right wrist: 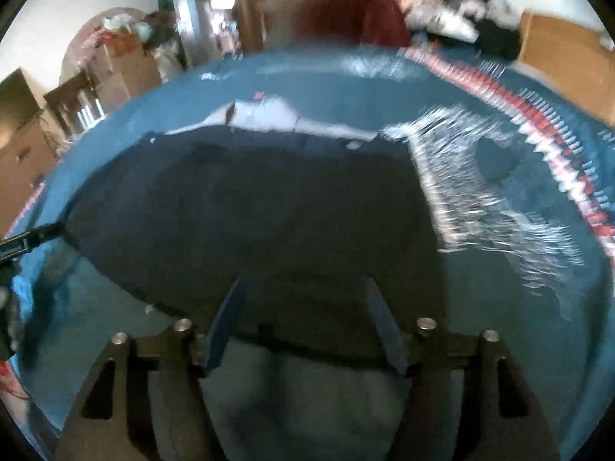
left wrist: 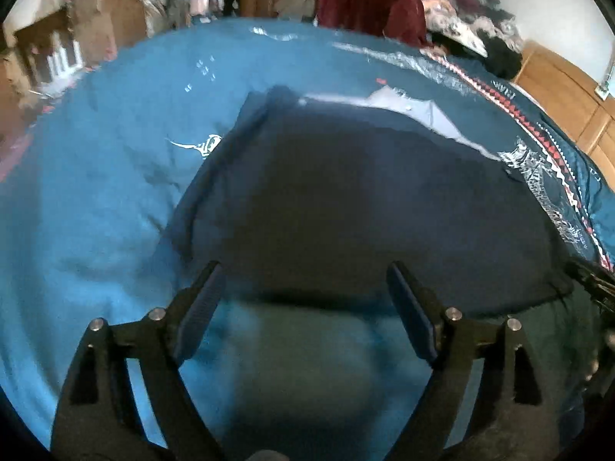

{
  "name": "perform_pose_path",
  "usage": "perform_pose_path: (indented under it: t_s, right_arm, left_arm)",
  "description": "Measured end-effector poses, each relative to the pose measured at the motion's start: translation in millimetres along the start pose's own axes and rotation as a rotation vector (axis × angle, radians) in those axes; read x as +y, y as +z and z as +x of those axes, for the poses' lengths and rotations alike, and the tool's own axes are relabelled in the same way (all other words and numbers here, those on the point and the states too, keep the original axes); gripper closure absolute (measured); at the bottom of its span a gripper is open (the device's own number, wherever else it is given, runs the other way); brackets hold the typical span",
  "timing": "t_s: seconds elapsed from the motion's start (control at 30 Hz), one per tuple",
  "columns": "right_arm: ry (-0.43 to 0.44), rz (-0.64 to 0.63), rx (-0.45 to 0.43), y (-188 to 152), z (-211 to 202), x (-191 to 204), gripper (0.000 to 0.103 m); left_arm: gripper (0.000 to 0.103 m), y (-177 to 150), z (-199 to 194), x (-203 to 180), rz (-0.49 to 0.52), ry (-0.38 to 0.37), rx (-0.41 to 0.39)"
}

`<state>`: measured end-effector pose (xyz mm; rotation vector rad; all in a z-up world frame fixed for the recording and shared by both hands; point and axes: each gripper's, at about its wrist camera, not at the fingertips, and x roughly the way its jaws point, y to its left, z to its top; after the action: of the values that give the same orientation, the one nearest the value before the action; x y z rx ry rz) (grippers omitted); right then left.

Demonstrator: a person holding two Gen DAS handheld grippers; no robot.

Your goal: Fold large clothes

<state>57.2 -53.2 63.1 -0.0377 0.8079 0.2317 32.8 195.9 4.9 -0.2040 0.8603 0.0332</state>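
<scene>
Blue bedspread [left wrist: 96, 192]; navy garment [left wrist: 365, 199]; print unreadable.

- The big folded cloth [left wrist: 365, 199] is dark navy blue, with a light grey part at its far edge.
- Under it, the bed cover [left wrist: 96, 192] is bright blue with white drawings and a red-and-white zigzag stripe.

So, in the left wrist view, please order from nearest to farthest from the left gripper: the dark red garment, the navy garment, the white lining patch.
From the left gripper:
1. navy garment, directly ahead on the blue bedspread.
2. white lining patch, at its far edge.
3. dark red garment, beyond the bed.
</scene>
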Motion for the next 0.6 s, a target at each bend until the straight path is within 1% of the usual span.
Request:
perform_pose_path:
  t_s: [0.03, 0.07, 0.1, 0.13, 0.17, 0.2, 0.23, 0.3, 0.4, 0.43, 0.47, 0.6]
  right_arm:
    - [-0.014, -0.006, -0.012, -15, -9, -1, 0.027]
    - [-0.029, -0.006, -0.009, -25, -13, -2, 0.027]
    - [-0.041, -0.004, 0.0, -41, -18, -4, 0.027]
    - [-0.05, -0.004, 0.018, -57, -23, -5, 0.027]
    - [-0.064, -0.003, 0.046, -69, -19, -7, 0.027]
    - [-0.074, -0.003, 0.072, -82, -21, -12, 0.027]
    - [-0.083, -0.003, 0.086, -90, -20, -15, 0.027]
    - [-0.091, -0.002, 0.079, -106, -18, -21, 0.021]
    - [-0.103, 0.035, 0.077, -107, -12, -25, 0.009]
    - [-0.112, 0.041, 0.081, -107, -5, -28, 0.002]
    - [-0.123, 0.048, 0.092, -106, -1, -29, 0.0]
    - [-0.087, 0.081, 0.1, -108, 6, -38, 0.0]
  left_arm:
    - [0.017, -12, -4, -5, -0.008, 0.023, -0.008]
    - [0.016, -24, -5, -9, -0.017, 0.044, -0.008]
    - [0.015, -25, 5, -17, -0.02, 0.046, 0.001]
    - [0.014, -36, 9, -17, -0.025, 0.049, 0.023]
    - [0.01, -45, 17, -18, -0.02, 0.064, 0.043]
    - [0.004, -42, 25, -25, -0.003, 0.078, 0.04]
    - [0.001, -44, 29, -31, 0.024, 0.092, 0.032]
    - [0.0, -36, 38, -35, 0.042, 0.128, 0.056]
    - [0.0, -32, 44, -36, 0.059, 0.151, 0.062]
    - [0.0, -30, 45, -36, 0.067, 0.16, 0.064]
    - [0.0, -30, 45, -36, 0.072, 0.166, 0.066]
    - [0.0, -36, 47, -42, 0.094, 0.19, 0.043]
